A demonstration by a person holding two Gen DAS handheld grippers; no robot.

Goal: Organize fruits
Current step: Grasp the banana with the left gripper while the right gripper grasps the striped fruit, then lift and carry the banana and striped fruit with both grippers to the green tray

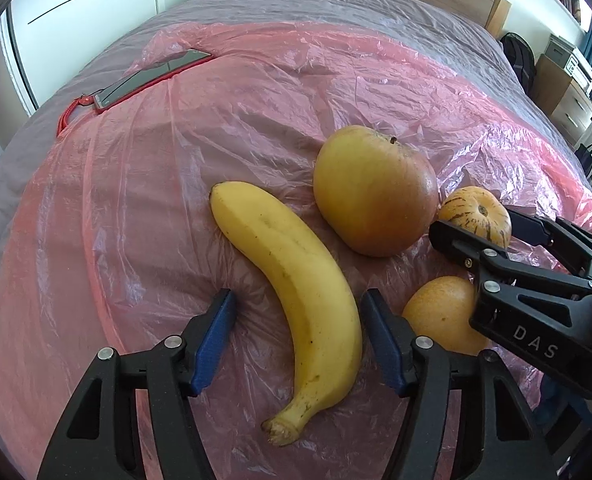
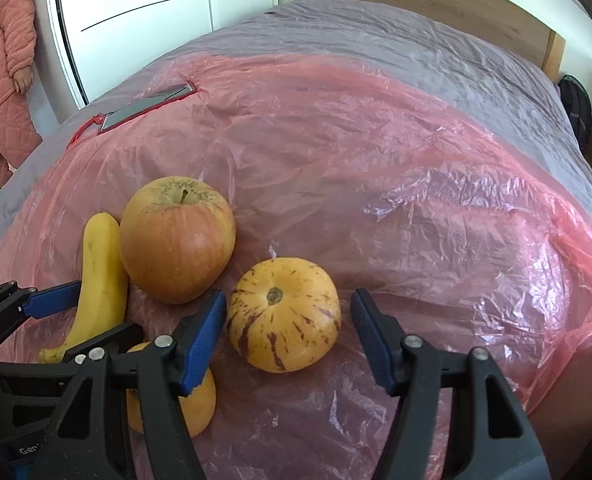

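Bright, even daylight, glare on crinkled plastic sheet (image 1: 296,92), strong fisheye bending, dark vignetted corners

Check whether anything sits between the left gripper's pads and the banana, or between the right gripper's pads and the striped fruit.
Nothing visible does. The left gripper straddles the banana with open gaps on both sides, and the right gripper straddles the striped fruit the same way. The apple and the orange fruit lie outside both.

I am holding my left black two-finger gripper with blue pads (image 1: 296,336) tilted downward, jaws apart; my right black gripper with blue pads (image 2: 288,332) is angling down too, jaws spread wide.
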